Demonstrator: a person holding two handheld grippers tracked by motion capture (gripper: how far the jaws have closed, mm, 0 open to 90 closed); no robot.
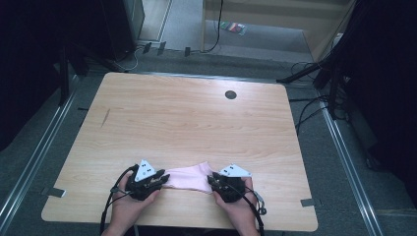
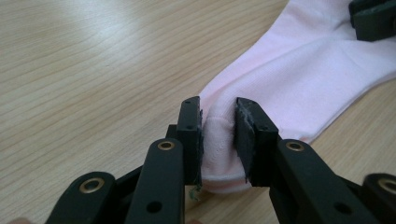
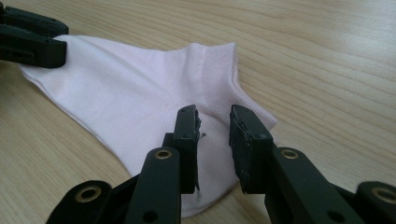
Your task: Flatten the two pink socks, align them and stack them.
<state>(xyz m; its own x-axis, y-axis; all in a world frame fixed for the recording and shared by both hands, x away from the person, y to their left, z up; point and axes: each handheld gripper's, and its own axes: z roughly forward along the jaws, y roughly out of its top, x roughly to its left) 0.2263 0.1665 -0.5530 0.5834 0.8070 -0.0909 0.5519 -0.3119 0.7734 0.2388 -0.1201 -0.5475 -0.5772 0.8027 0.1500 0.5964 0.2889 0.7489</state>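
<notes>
A pale pink ankle sock [image 1: 187,178] lies flat near the front edge of the wooden table [image 1: 196,118], between my two grippers. My left gripper [image 1: 164,178] is at its left end. In the left gripper view the jaws [image 2: 218,116] pinch the toe end, and the sock [image 2: 299,70] bulges up between both pads. My right gripper [image 1: 212,179] is at the sock's right end. In the right gripper view its jaws [image 3: 214,119] straddle the heel part of the sock [image 3: 130,98], which lies flat between them with a gap at the pads. The left gripper [image 3: 32,42] appears far off there.
A round dark cable hole [image 1: 230,94] sits near the table's far edge and a short dark mark [image 1: 105,117] at the left. The person's hands come in over the front edge. Cables and dark stands lie on the floor at the right [image 1: 314,105].
</notes>
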